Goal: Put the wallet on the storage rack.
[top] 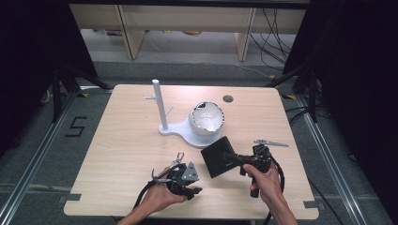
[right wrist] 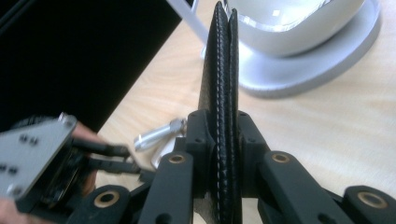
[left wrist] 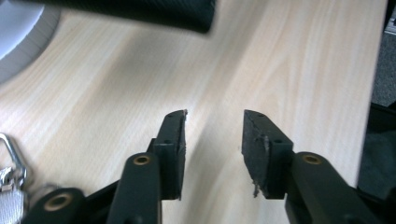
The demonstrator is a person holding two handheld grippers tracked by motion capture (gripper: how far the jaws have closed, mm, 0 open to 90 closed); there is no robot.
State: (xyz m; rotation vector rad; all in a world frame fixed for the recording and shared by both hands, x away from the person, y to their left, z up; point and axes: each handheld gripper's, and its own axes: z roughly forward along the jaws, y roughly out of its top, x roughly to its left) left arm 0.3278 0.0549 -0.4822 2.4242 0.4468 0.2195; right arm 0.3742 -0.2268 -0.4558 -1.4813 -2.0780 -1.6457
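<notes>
Black leather wallet (top: 218, 156) is clamped edge-on in the right tongs (right wrist: 224, 126), lifted off the tabletop (top: 126, 140) just in front of the white bowl stand (top: 187, 133). Left tongs (left wrist: 212, 140) are released, nothing between them, near a metal keyring clip (top: 176, 161). Advice: keep the grip square on the fold and stay clear of the bowl (top: 206, 118).
</notes>
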